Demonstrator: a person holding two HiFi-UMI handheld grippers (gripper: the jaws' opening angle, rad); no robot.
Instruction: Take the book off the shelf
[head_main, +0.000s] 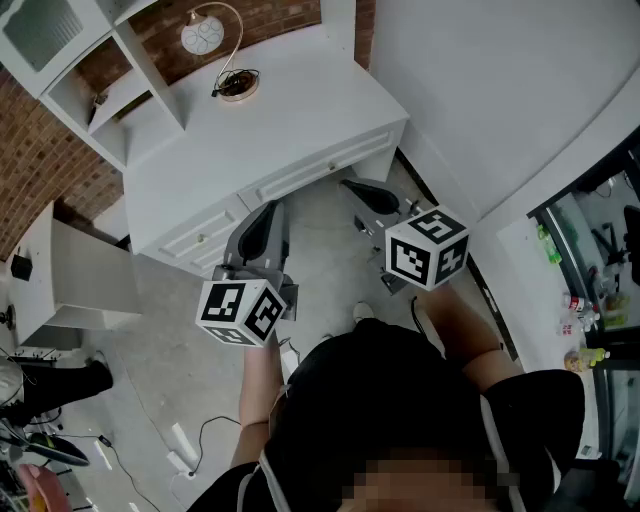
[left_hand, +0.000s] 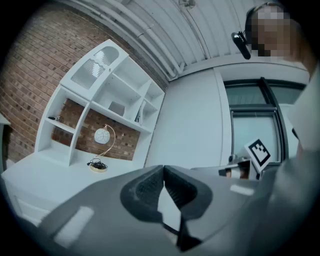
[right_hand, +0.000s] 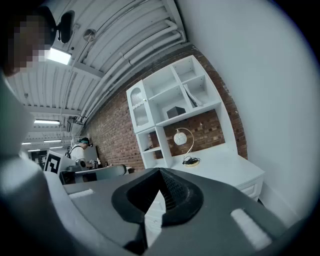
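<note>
Book (right_hand: 191, 95) noted as thin and pale, leaned slantwise in an upper right compartment of the white boxy shelf (right_hand: 200, 109), at the far side of the smooth white desk (head_main: 300, 110). Left gripper (head_main: 262, 228) and right gripper (head_main: 368, 193) are held clenched and empty, ribbed dark pads meeting. Rough red brick wall (head_main: 40, 160) is seen behind.

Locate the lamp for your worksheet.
Head view, upper left: the lamp stands at the back of the white desk against the brick wall, just right of the shelf and its lower cubbies.
</note>
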